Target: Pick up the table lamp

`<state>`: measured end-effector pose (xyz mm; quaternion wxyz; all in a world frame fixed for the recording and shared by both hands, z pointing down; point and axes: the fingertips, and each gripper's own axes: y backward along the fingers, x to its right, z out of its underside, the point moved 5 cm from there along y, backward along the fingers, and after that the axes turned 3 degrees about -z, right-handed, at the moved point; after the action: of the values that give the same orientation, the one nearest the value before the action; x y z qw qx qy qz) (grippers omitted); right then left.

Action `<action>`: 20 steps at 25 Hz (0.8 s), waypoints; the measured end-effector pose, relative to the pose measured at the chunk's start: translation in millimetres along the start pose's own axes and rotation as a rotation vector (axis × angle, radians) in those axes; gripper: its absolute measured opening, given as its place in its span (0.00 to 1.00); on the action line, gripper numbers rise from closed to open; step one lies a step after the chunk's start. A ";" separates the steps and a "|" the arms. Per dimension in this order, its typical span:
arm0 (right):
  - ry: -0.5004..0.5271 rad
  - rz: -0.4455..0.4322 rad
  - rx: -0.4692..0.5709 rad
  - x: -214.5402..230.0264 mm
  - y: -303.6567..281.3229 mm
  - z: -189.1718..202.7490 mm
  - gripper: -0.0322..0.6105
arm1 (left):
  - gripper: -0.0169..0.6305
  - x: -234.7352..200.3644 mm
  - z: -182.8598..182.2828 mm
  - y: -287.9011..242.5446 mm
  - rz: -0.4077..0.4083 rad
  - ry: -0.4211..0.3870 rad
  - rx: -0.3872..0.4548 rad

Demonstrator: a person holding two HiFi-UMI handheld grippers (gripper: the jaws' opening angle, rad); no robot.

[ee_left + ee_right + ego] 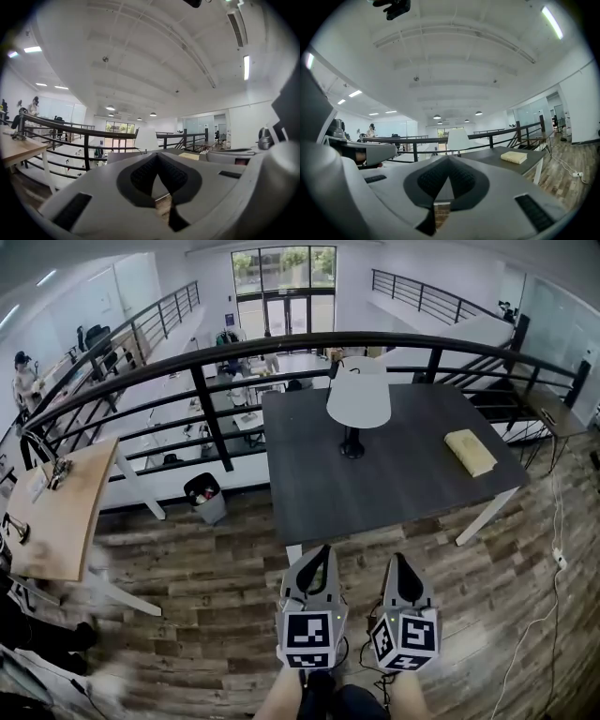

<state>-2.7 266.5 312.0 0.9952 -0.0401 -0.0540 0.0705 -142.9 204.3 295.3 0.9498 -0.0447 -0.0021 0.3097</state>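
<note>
The table lamp (357,401) has a white shade on a black stem and base, and it stands near the back of a dark grey table (309,484). Its shade also shows in the left gripper view as the lamp (145,139) and in the right gripper view as the lamp (457,139). My left gripper (323,553) and right gripper (395,562) hover side by side over the wooden floor, just short of the table's front edge. Both point level at the table. Both are shut, with nothing between the jaws.
A tan book-like block (471,452) lies at the table's right side. A black railing (309,341) curves behind the table. A light wooden desk (61,512) stands at the left, with a bin (205,497) between the two tables. A white cable (548,568) trails over the floor at right.
</note>
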 end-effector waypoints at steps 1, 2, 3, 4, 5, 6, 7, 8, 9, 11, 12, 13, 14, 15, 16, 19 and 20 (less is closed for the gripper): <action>0.001 0.005 -0.003 -0.9 -5.6 1.3 0.06 | 0.05 -3.8 1.4 -4.8 0.005 0.003 -0.003; 0.002 0.009 -0.006 -2.3 -11.4 2.3 0.06 | 0.05 -8.4 2.7 -9.4 0.008 0.005 -0.005; 0.002 0.013 -0.009 -3.9 -17.0 3.2 0.06 | 0.05 -13.2 3.8 -13.8 0.010 0.007 -0.008; 0.002 0.018 -0.012 -5.3 -22.2 4.0 0.06 | 0.05 -17.7 4.9 -18.0 0.013 0.008 -0.011; 0.003 0.022 -0.016 -6.2 -26.9 5.0 0.06 | 0.05 -21.6 6.1 -22.0 0.014 0.009 -0.013; 0.004 0.025 -0.019 -6.5 -31.1 6.1 0.06 | 0.05 -24.4 7.1 -25.7 0.016 0.011 -0.015; 0.005 0.027 -0.023 -6.1 -34.8 7.0 0.06 | 0.05 -26.1 7.9 -29.2 0.017 0.014 -0.016; 0.006 0.028 -0.026 -5.3 -38.1 7.5 0.06 | 0.05 -27.1 8.4 -32.6 0.018 0.016 -0.017; 0.005 0.028 -0.029 -4.4 -41.1 7.4 0.06 | 0.05 -27.8 8.4 -35.9 0.018 0.018 -0.019; 0.002 0.025 -0.032 -2.8 -47.1 6.4 0.06 | 0.05 -29.4 8.1 -42.4 0.019 0.022 -0.024; 0.002 0.023 -0.034 -1.9 -50.1 6.4 0.06 | 0.05 -30.3 8.4 -45.7 0.019 0.025 -0.026; 0.004 0.022 -0.035 -0.6 -53.4 6.9 0.06 | 0.05 -31.2 9.1 -49.1 0.020 0.027 -0.027; 0.006 0.020 -0.036 1.2 -57.2 7.9 0.06 | 0.05 -31.9 10.0 -52.9 0.021 0.027 -0.027; 0.008 0.018 -0.037 3.6 -61.4 9.1 0.06 | 0.05 -32.3 10.9 -56.7 0.019 0.023 -0.027; 0.008 0.017 -0.039 6.5 -65.7 10.5 0.06 | 0.05 -32.3 12.1 -60.6 0.016 0.019 -0.027; 0.003 0.010 -0.050 17.2 -79.6 13.7 0.06 | 0.05 -29.7 16.2 -73.7 0.006 0.014 -0.037; 0.002 0.006 -0.052 21.4 -85.4 13.6 0.06 | 0.05 -28.3 17.2 -79.8 0.005 0.016 -0.039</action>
<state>28.4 186.3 335.2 0.9937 -0.0659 -0.0548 0.0718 -119.4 125.0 320.0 0.9479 -0.0660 -0.0003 0.3115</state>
